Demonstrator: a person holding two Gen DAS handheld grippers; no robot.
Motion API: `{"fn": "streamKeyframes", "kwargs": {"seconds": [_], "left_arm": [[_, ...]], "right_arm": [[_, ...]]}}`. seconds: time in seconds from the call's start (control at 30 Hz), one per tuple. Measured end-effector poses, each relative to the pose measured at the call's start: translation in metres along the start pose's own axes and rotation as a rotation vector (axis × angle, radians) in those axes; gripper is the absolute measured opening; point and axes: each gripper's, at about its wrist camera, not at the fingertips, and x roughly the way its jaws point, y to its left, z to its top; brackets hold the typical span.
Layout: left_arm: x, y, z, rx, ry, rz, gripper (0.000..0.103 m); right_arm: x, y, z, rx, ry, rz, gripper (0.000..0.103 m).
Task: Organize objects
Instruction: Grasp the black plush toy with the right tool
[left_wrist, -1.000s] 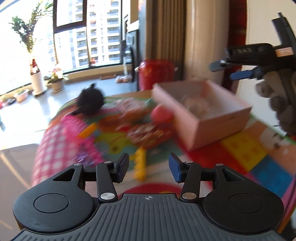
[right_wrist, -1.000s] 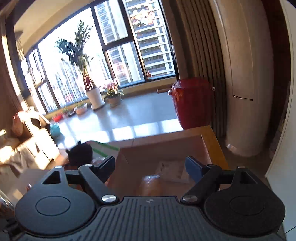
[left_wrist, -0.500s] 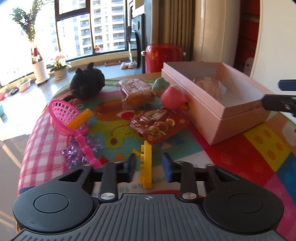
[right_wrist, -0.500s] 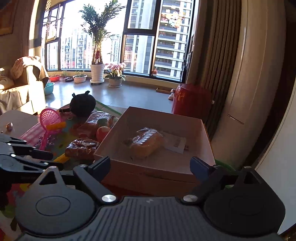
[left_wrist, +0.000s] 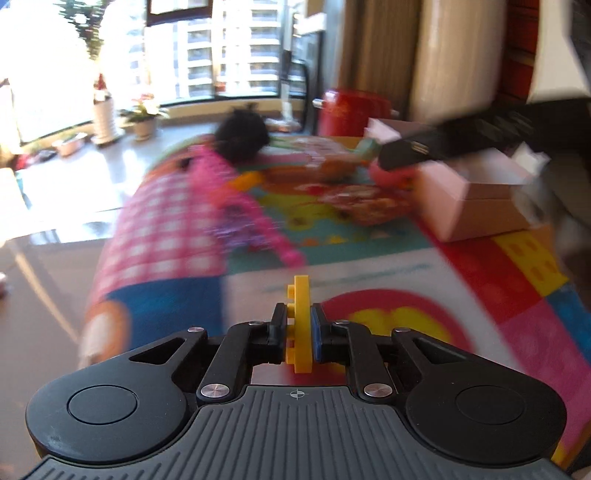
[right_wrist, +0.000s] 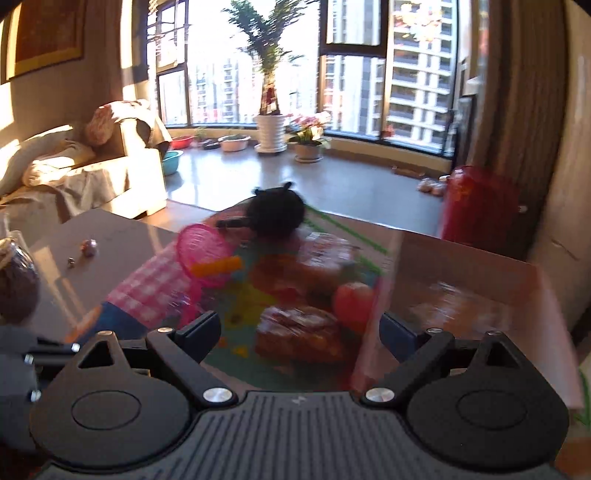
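My left gripper (left_wrist: 298, 329) is shut on a yellow toy brick (left_wrist: 300, 325) and holds it above the colourful play mat (left_wrist: 406, 266). The pink box (left_wrist: 476, 199) stands at the right of the mat; it also shows in the right wrist view (right_wrist: 480, 295). My right gripper (right_wrist: 299, 332) is open and empty, above a snack packet (right_wrist: 299, 332) and a red ball toy (right_wrist: 356, 299) beside the box. In the left wrist view the right gripper shows as a dark blur (left_wrist: 461, 136) over the box.
A black plush toy (right_wrist: 275, 212), a pink toy net (right_wrist: 203, 254) with an orange piece (right_wrist: 218, 267) and a wrapped bread (right_wrist: 325, 251) lie on the mat. A red bin (right_wrist: 480, 203) stands behind the table. A grey table (right_wrist: 74, 266) is at the left.
My left gripper has shut on the yellow brick and lifted it back off the mat. My right gripper has swung left, from over the box towards the snacks.
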Motion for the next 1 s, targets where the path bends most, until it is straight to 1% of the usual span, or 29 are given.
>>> {"fn": "streamKeyframes", "kwargs": {"seconds": [0.03,0.1,0.17,0.23,0.3,0.4,0.47,0.53,0.6,0.67,0.77,0.8,0.83,0.87,0.9,0.93,1.0], "left_arm": [[-0.002,0.008,-0.002,-0.017,-0.007,0.023,0.015],[-0.003,0.026,-0.007,-0.084,-0.019,0.057,0.015],[-0.004,0.042,-0.009,-0.159,-0.039,0.062,0.015],[-0.003,0.051,-0.008,-0.199,-0.055,0.065,0.015],[0.000,0.055,-0.007,-0.219,-0.069,0.066,0.015],[0.003,0.055,-0.004,-0.243,-0.085,0.055,0.015],[0.005,0.056,-0.003,-0.256,-0.093,0.048,0.015],[0.007,0.055,-0.001,-0.267,-0.098,0.034,0.015],[0.011,0.053,0.000,-0.266,-0.099,0.016,0.015],[0.016,0.049,0.001,-0.259,-0.105,-0.001,0.015],[0.021,0.043,0.004,-0.252,-0.113,-0.022,0.015],[0.022,0.043,0.005,-0.254,-0.112,-0.032,0.015],[0.023,0.042,0.005,-0.256,-0.109,-0.036,0.015],[0.023,0.043,0.005,-0.261,-0.110,-0.041,0.015],[0.022,0.044,0.004,-0.267,-0.110,-0.046,0.015],[0.022,0.044,0.004,-0.273,-0.110,-0.050,0.016],[0.022,0.044,0.003,-0.274,-0.111,-0.049,0.016]], "right_arm": [[0.014,0.008,0.009,0.003,0.015,0.020,0.093],[0.043,0.023,0.026,0.011,0.041,0.054,0.093],[0.070,0.040,0.044,0.009,0.052,0.072,0.093],[0.098,0.058,0.061,-0.008,0.062,0.076,0.093],[0.128,0.075,0.076,-0.034,0.091,0.052,0.093],[0.169,0.092,0.087,-0.084,0.140,-0.020,0.092],[0.187,0.096,0.087,-0.130,0.186,-0.082,0.088],[0.189,0.095,0.083,-0.193,0.202,-0.127,0.085],[0.180,0.092,0.076,-0.277,0.186,-0.195,0.085],[0.169,0.081,0.069,-0.339,0.190,-0.254,0.085],[0.162,0.057,0.065,-0.378,0.216,-0.354,0.086],[0.161,0.051,0.067,-0.381,0.216,-0.375,0.087],[0.159,0.043,0.073,-0.363,0.205,-0.366,0.089],[0.156,0.037,0.082,-0.322,0.186,-0.327,0.092],[0.155,0.031,0.091,-0.272,0.169,-0.286,0.100],[0.156,0.029,0.101,-0.219,0.151,-0.256,0.103],[0.163,0.027,0.118,-0.137,0.124,-0.199,0.103]]}}
